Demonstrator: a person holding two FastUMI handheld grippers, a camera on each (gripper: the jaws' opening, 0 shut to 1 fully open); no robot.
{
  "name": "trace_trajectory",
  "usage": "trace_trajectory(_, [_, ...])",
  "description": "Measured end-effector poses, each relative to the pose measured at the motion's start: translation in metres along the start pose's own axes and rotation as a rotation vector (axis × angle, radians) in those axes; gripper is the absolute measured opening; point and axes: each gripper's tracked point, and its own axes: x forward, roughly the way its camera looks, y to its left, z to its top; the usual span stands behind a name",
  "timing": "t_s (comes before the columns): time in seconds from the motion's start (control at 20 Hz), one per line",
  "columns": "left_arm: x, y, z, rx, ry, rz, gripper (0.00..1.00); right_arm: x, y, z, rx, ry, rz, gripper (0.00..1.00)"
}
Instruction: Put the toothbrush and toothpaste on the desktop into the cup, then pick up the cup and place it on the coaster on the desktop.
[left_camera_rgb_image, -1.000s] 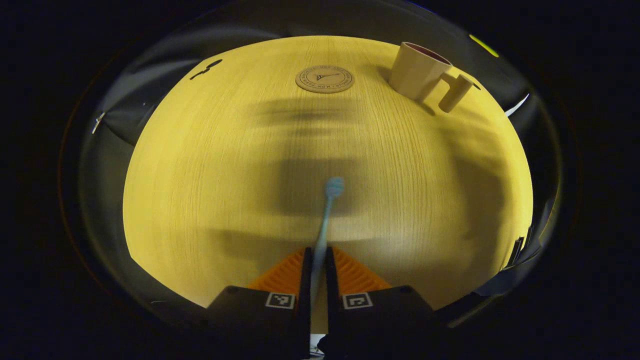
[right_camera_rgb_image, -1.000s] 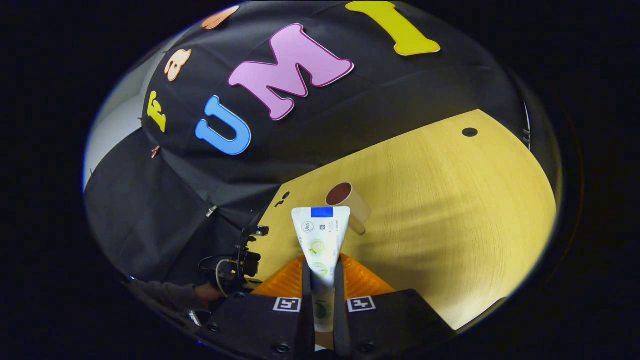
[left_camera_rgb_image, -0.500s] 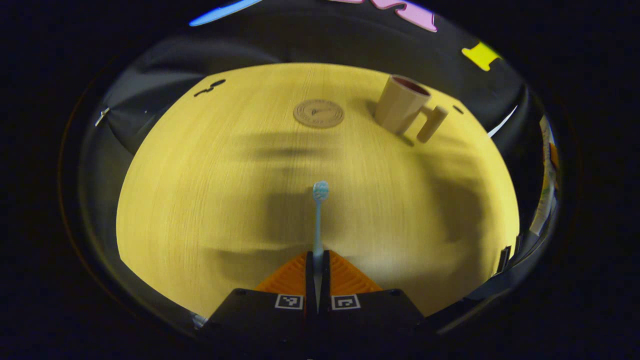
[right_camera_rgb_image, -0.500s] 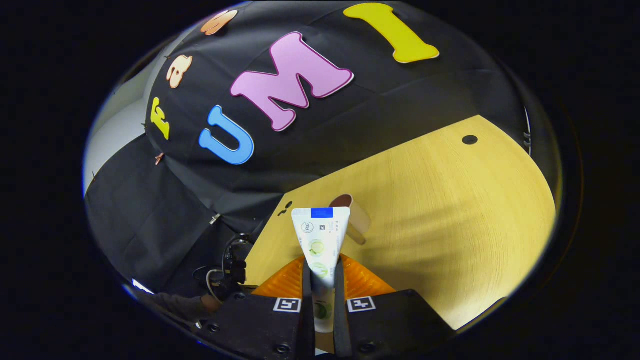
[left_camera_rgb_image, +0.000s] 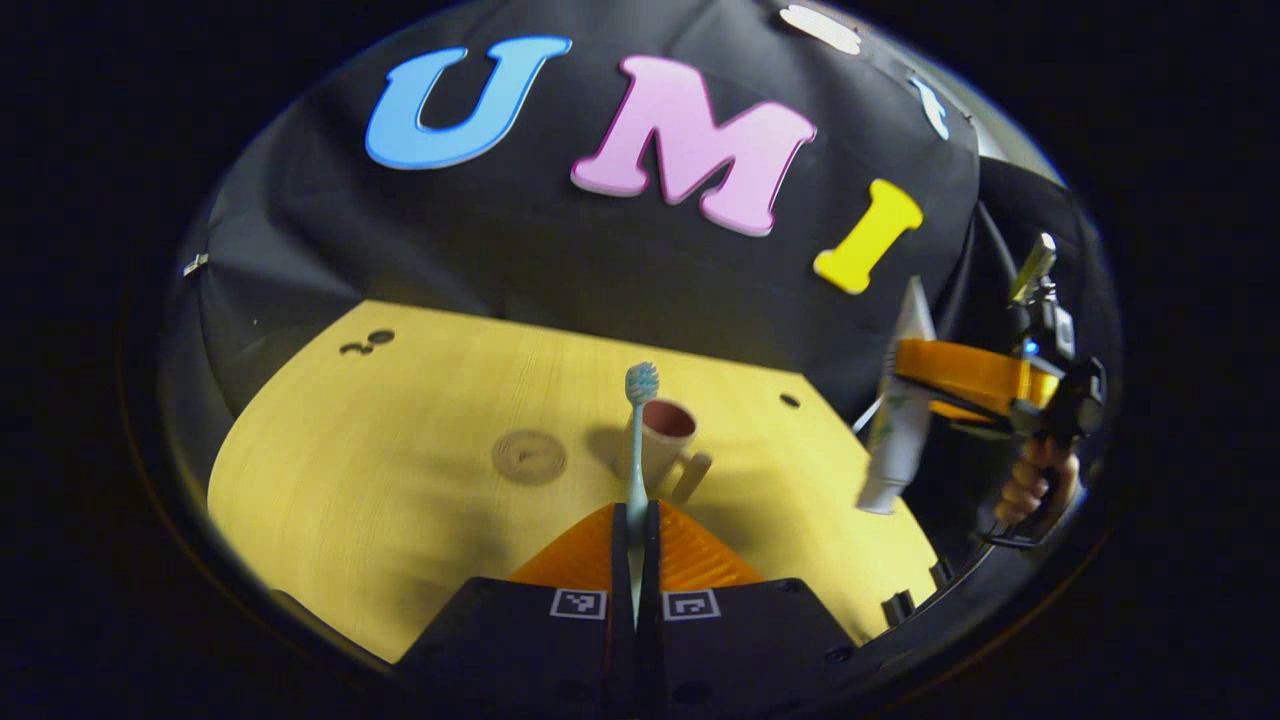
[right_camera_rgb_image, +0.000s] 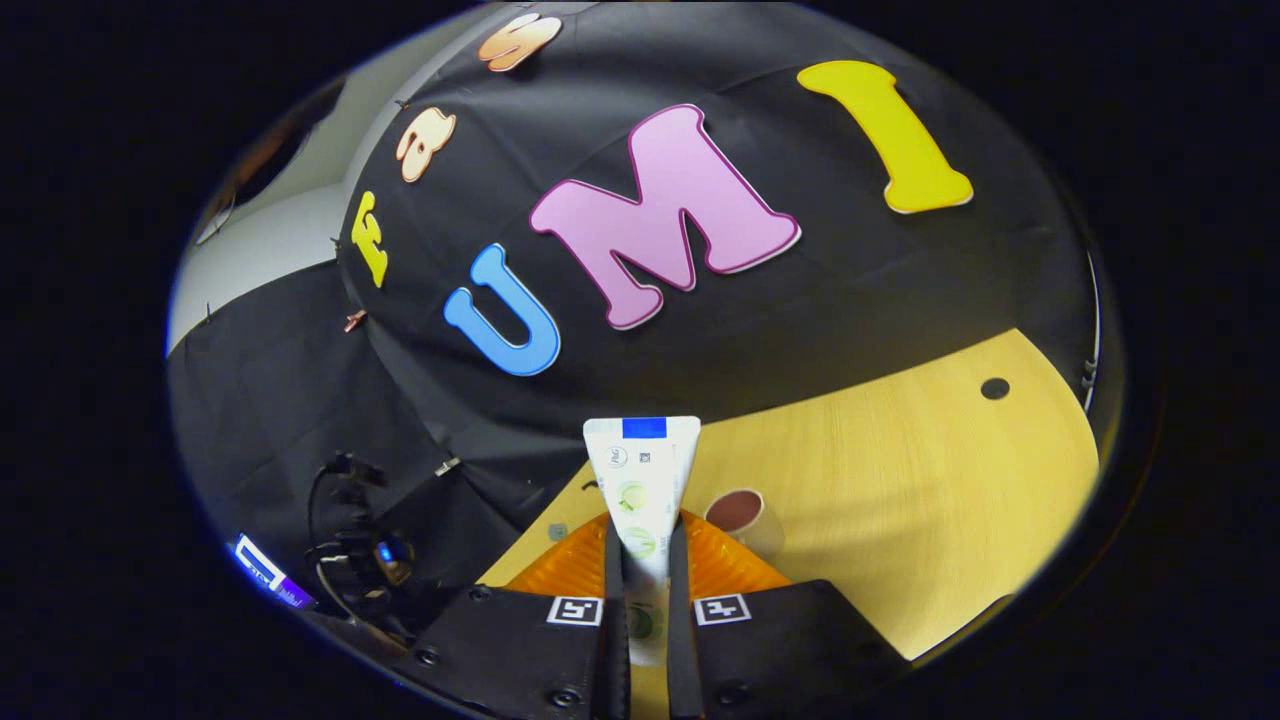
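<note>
Left gripper view: left claw (left_camera_rgb_image: 634, 520) pinches the light, stiff toothbrush (left_camera_rgb_image: 638, 440) low on its handle, above the cup (left_camera_rgb_image: 662, 440). Right claw (right_camera_rgb_image: 645, 545) clamps the soft toothpaste (right_camera_rgb_image: 640, 480) mid-tube; it may slip.

This is a recording booth, not a home: black cloth wall (left_camera_rgb_image: 560, 260) behind a bare wooden desk (left_camera_rgb_image: 400, 470), cables and electronics (right_camera_rgb_image: 360, 560) at 8 o'clock.

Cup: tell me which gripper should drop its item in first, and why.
Left, probably. The left gripper holds the toothbrush upright, lined up with the cup straight ahead. The right gripper holds the toothpaste off at the desktop's right edge, farther from the cup.
</note>
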Motion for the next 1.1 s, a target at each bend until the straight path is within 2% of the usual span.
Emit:
trace_trajectory(0.3, [0.013,-0.01,0.045,-0.062,-0.206,-0.064,0.06,0.095,-0.021,0.016,-0.097,-0.082,0.021,0.18])
trace_trajectory(0.55, [0.03,-0.007,0.065,-0.091,-0.307,-0.069,0.06,0.167,-0.053,-0.016,-0.171,-0.058,0.002,0.18])
trace_trajectory(0.8, [0.059,-0.005,0.074,-0.114,-0.37,-0.067,0.06,0.2,-0.077,-0.063,-0.228,0.025,-0.012,0.18])
trace_trajectory(1.1, [0.09,0.003,0.086,-0.172,-0.423,-0.052,0.06,0.215,-0.094,-0.086,-0.278,0.06,-0.03,0.18])
